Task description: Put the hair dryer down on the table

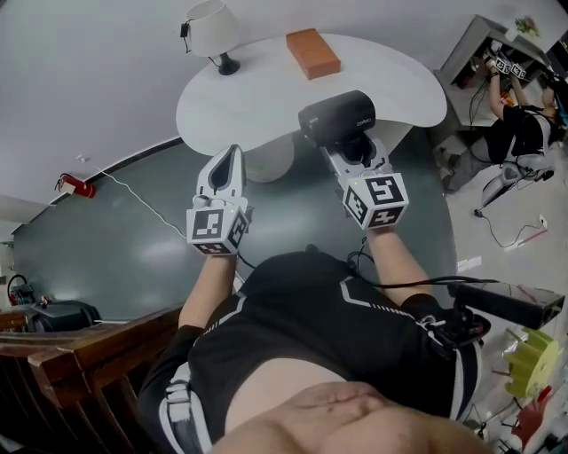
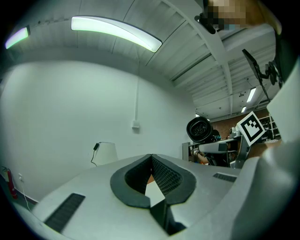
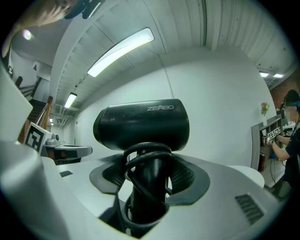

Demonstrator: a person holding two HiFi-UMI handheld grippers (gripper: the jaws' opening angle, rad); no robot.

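While the right gripper [image 3: 147, 174] has its fingers [image 3: 182, 176] clamped on the handle of the black hair dryer [image 3: 142, 123], with the coiled cord [image 3: 140, 157] wound round that handle between them, the dryer's barrel stands upright just beyond the fingertips. Judging from the head view, it hangs over the near edge of the white round surface [image 1: 257, 102] and does not yet rest on it. The left gripper [image 1: 231, 155] hovers to the side, its own fingers [image 2: 165, 176] closed tip to tip on nothing. The step in hand looks like the lowering. It would go best onto the bare patch straight ahead of the fingers, well short of the orange block [image 1: 312, 52] and the lamp [image 1: 211, 27] farther ahead. The barrel is heavy above a thin handle, so it will likely topple if stood up. It is better to tip it over and lay it on its side. The fingers should loosen only once the surface carries the weight. The cord may snag on the pads, so the fingers should draw back straight along the handle.
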